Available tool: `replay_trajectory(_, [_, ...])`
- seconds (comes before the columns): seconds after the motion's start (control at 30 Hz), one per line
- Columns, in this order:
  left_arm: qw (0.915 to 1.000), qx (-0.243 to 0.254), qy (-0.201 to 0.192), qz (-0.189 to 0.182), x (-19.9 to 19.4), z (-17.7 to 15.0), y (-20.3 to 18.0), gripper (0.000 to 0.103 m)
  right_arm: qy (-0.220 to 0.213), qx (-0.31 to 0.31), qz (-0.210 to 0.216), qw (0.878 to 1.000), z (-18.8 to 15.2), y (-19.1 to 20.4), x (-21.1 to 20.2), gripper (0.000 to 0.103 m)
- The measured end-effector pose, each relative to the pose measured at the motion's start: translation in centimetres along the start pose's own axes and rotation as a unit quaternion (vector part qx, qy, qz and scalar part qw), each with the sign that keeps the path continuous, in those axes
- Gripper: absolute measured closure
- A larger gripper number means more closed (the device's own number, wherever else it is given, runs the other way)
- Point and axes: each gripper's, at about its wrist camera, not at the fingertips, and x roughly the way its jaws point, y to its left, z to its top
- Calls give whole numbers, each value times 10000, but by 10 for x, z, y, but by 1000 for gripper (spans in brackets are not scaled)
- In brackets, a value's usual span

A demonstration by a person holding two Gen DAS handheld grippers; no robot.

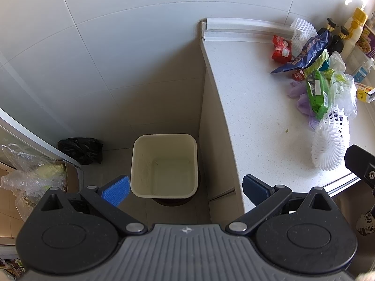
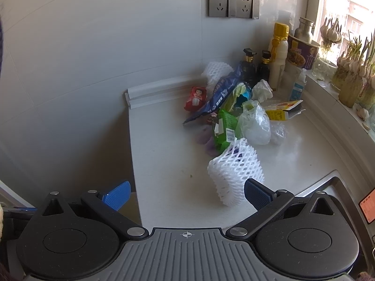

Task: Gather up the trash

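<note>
The purple bag [image 2: 206, 140] is largely covered by the green wrapper [image 2: 223, 128]; the orange-screened device [image 2: 368, 207] is cut off by the edge.

Bin [image 1: 164, 164] mouth is left open below; clear countertop [image 2: 168, 164] is offered ahead, blocked farther on by foam net [image 2: 234, 171] and wrappers [image 2: 225, 128].

Two foam nets [image 2: 235, 172] [image 2: 216, 70] (white)

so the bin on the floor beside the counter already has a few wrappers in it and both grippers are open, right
Not quite: the left wrist view looks straight into the bin and it is empty; the wrappers lie piled on the counter. The left gripper and right gripper are indeed both open.
</note>
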Motion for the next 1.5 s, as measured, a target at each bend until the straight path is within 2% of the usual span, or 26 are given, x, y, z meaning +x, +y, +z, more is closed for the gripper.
replay_trajectory(1.13, [10000,26,-62,-32,2,-1,-2,0,109,15,-92,9999,0,-7,10,0])
replay_trajectory(1.27, [9996,98,-243,-62,3,4,-5,0,34,-128,-178,9998,-2,-10,15,0])
replay_trajectory(1.5, [9937,562,-903,-366,8,19,-19,0,-260,-441,-228,9984,-2,-23,26,0])
